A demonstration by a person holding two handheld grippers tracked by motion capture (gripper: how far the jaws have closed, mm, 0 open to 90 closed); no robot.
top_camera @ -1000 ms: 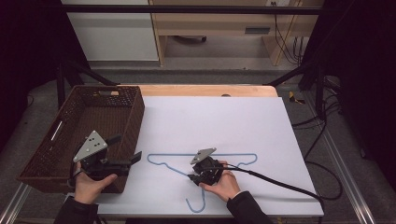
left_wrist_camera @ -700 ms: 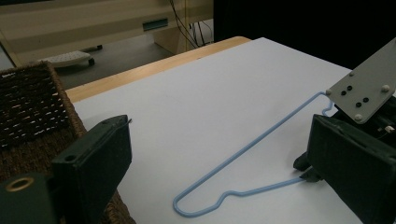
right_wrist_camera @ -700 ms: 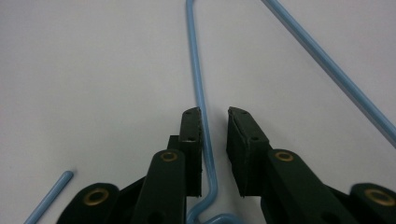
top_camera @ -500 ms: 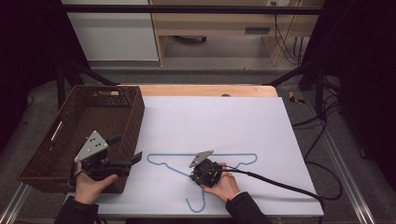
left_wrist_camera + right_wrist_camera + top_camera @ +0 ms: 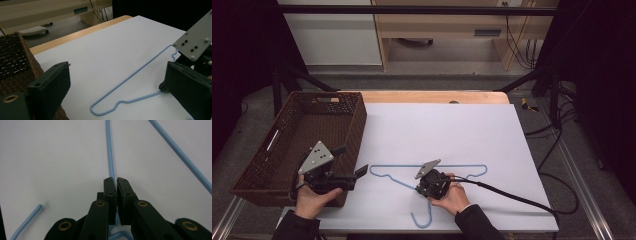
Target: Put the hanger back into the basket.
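A light blue wire hanger (image 5: 462, 165) lies flat on the white table top, its hook toward the front edge. My right gripper (image 5: 428, 188) stands over the hanger's neck. In the right gripper view its jaws have just been closing, and the right gripper (image 5: 116, 180) is shut on the hanger's wire (image 5: 109, 150), which runs straight on past the pads. My left gripper (image 5: 353, 160) hovers by the front right corner of the basket, open, with nothing between its jaws. The left gripper (image 5: 118, 72) looks across at the hanger (image 5: 135, 73).
A dark brown wicker basket (image 5: 354, 130) stands at the table's left side, seen also as the basket (image 5: 15, 57) at the left. The right gripper's black cable (image 5: 512, 196) trails off to the right. The white table top (image 5: 437, 125) stretches behind the hanger.
The right gripper has settled slightly onto the hanger's neck. Both hands have stayed where they were, and the hanger has not shifted.
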